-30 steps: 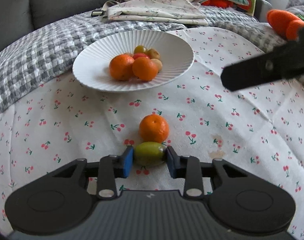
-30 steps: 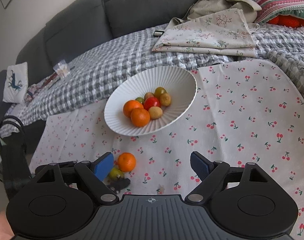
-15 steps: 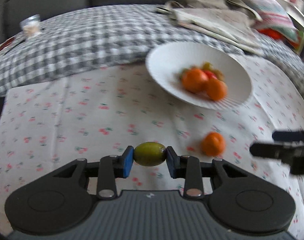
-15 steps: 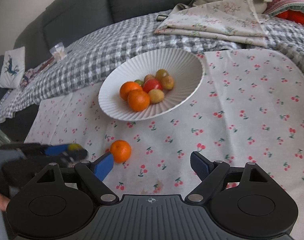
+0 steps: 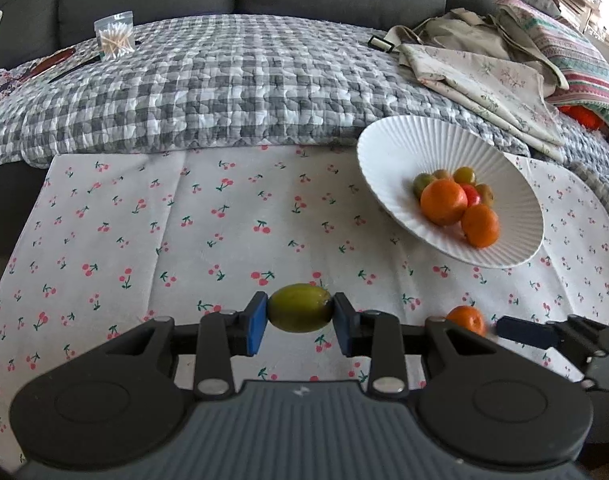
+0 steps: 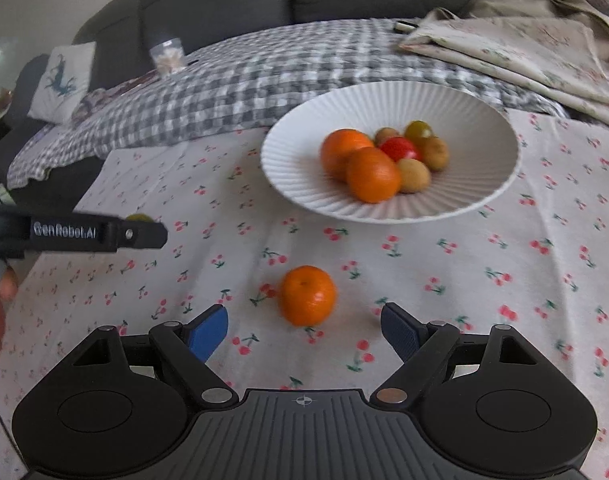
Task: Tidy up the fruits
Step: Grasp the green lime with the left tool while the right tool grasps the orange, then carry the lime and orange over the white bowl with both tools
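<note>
Left gripper [image 5: 300, 322]: blue pads clamped on a green fruit [image 5: 300, 314], held above the cherry-print cloth [image 5: 184, 240].
Right gripper [image 6: 304, 330]: jaws spread wide, holding nothing, a loose orange [image 6: 307, 295] just ahead between them.
White ribbed plate [image 6: 296, 184]: on the cloth, carrying two oranges and several small fruits.
Writing: "GenRobot.AI" on the left gripper's side, seen from the right wrist view.
Background: grey checked quilt [image 5: 224, 88].
</note>
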Motion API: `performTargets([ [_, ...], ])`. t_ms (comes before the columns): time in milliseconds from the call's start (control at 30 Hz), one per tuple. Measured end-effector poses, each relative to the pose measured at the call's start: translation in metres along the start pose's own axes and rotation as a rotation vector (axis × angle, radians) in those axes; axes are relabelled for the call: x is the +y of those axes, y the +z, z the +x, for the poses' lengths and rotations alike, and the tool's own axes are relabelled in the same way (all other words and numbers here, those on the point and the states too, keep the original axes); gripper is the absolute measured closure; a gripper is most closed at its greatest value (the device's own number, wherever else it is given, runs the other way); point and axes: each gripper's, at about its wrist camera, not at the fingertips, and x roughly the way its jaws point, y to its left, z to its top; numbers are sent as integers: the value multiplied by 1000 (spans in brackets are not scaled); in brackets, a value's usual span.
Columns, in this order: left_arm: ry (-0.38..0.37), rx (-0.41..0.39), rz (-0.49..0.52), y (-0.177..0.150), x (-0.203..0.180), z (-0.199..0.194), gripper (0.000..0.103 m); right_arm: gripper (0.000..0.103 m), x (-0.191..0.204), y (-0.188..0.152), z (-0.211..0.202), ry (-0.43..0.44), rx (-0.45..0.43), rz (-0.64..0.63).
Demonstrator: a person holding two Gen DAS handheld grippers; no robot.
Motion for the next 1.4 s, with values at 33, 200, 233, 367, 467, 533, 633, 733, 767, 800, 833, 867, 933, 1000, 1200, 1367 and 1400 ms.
performTargets([
  [33,-2,-1,-1,0,0,-1,70,20,3,0,2,-9,-7,-12],
  [200,-3,-7,3,1,-1,-2,70,49,5,2,9,-32,-40,-33],
  [233,-4,-9,6,1,-2,-2,70,70,5,2,10,-39,-43,-43],
  [367,-8,-14,14,1,-5,-3,70,71,5,7,3,-35,-40,-40],
  [467,-10,-21,20,1,-6,-4,70,71,4,12,-7,-21,-53,-23],
  [533,-9,-23,25,1,-7,-5,70,71,1,15,-13,-10,-54,-2],
  [633,-7,-30,35,2,-10,-5,70,71,-2,17,-20,-10,-57,12],
  [733,-1,-40,55,1,-14,-7,70,71,-6,18,-25,-12,-54,28],
  [767,-1,-44,58,1,-15,-8,70,71,-7,18,-28,-10,-55,32],
  [800,-2,-48,62,2,-16,-8,70,71,-7,19,-32,-8,-57,34],
  [833,-2,-52,64,2,-16,-9,70,71,-8,20,-36,-2,-62,37],
  [867,-2,-55,66,3,-17,-9,70,71,-8,20,-40,2,-69,39],
  [933,-3,-63,76,4,-19,-10,70,71,-10,23,-49,8,-89,45],
  [1000,-3,-74,86,5,-22,-11,70,71,-14,27,-57,9,-110,55],
  [1200,-43,-123,79,12,-25,-15,70,71,-39,40,-73,-18,-165,117],
  [1367,-68,-168,70,20,-27,-19,70,71,-65,45,-80,-46,-194,183],
  [1400,-76,-173,66,22,-27,-19,70,71,-68,46,-82,-49,-197,189],
])
